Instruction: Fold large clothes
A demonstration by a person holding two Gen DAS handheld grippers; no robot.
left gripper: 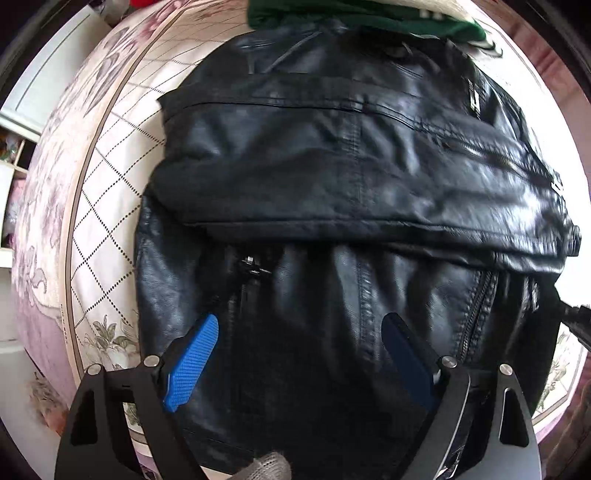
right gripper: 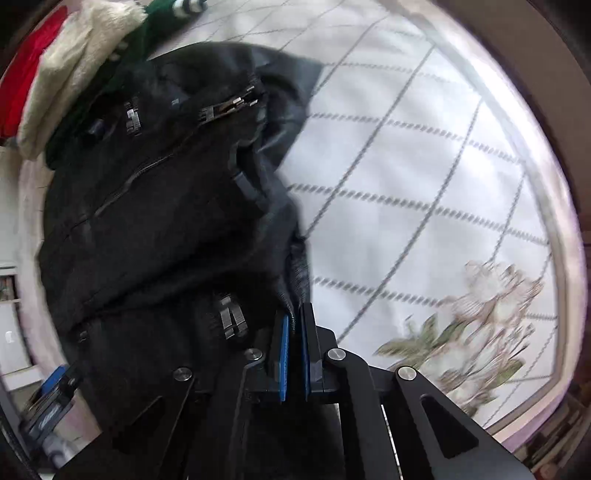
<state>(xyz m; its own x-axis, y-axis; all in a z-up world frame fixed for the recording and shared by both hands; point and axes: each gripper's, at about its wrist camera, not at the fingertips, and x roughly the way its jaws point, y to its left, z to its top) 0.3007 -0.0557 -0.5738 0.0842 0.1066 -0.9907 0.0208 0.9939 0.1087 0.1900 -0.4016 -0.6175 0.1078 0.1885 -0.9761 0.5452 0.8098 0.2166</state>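
Observation:
A black leather jacket (left gripper: pixel 351 177) with metal zips lies on the quilted bedspread (left gripper: pixel 110 229), its upper part folded down over the lower part. My left gripper (left gripper: pixel 301 321) points down over the jacket's lower half, its blue pads (left gripper: pixel 192 358) wide apart with nothing between them. In the right wrist view the jacket (right gripper: pixel 166 206) fills the left side. There my right gripper (right gripper: pixel 295 312) is shut, and the jacket's right edge is pinched between its blue pads (right gripper: pixel 283 354).
A green garment (left gripper: pixel 369 14), a cream fluffy one (right gripper: pixel 74 70) and a red one (right gripper: pixel 22 81) lie piled past the jacket's far end. The white diamond-stitched bedspread (right gripper: pixel 424 177) with a flower print (right gripper: pixel 480 314) spreads to the right. White shelves (left gripper: pixel 14 155) stand beyond the bed's left edge.

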